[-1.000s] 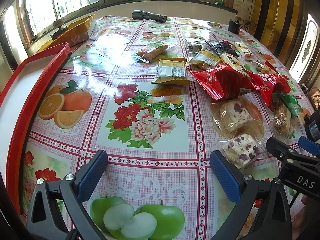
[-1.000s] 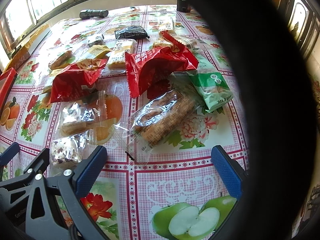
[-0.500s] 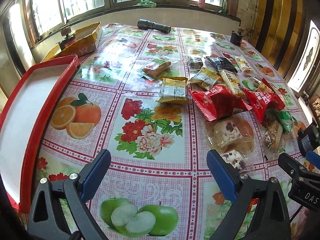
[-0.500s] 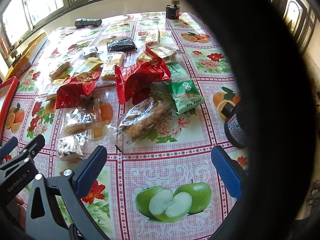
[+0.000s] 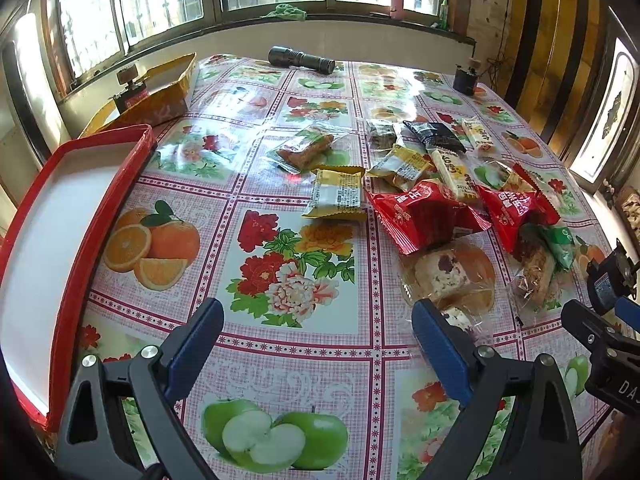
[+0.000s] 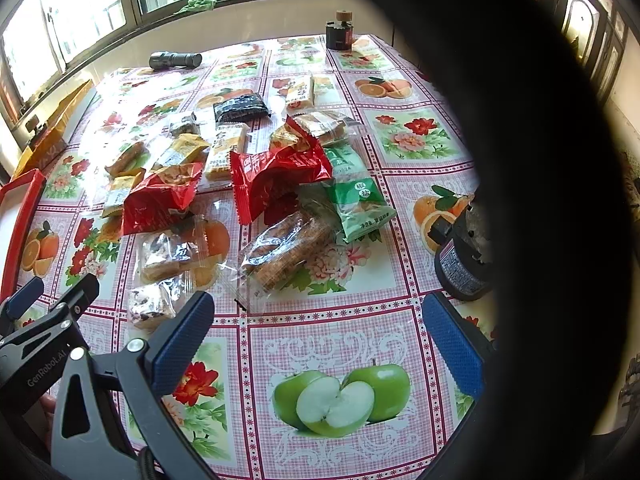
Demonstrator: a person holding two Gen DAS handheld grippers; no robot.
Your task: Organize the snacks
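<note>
Several wrapped snacks lie in a loose pile on the flowered tablecloth: red packets (image 5: 426,216) (image 6: 280,176), a yellow packet (image 5: 336,194), a green packet (image 6: 356,200), a clear-wrapped brown bar (image 6: 286,250) and nougat pieces (image 5: 444,274) (image 6: 150,306). A red-rimmed white tray (image 5: 108,204) lies at the table's left edge. My left gripper (image 5: 316,346) is open and empty, above the cloth in front of the pile. My right gripper (image 6: 318,340) is open and empty, just short of the brown bar. A dark blur hides the right of the right wrist view.
A black flashlight (image 5: 302,60) lies at the far edge. A yellow box (image 5: 160,96) stands behind the tray. A small dark jar (image 5: 464,78) stands far right, another dark jar (image 6: 462,256) near my right gripper. Windows run along the back wall.
Both grippers have pulled back and risen from the snacks, so more of the table, the tray and the near dark jar have come into view. Both stayed open.
</note>
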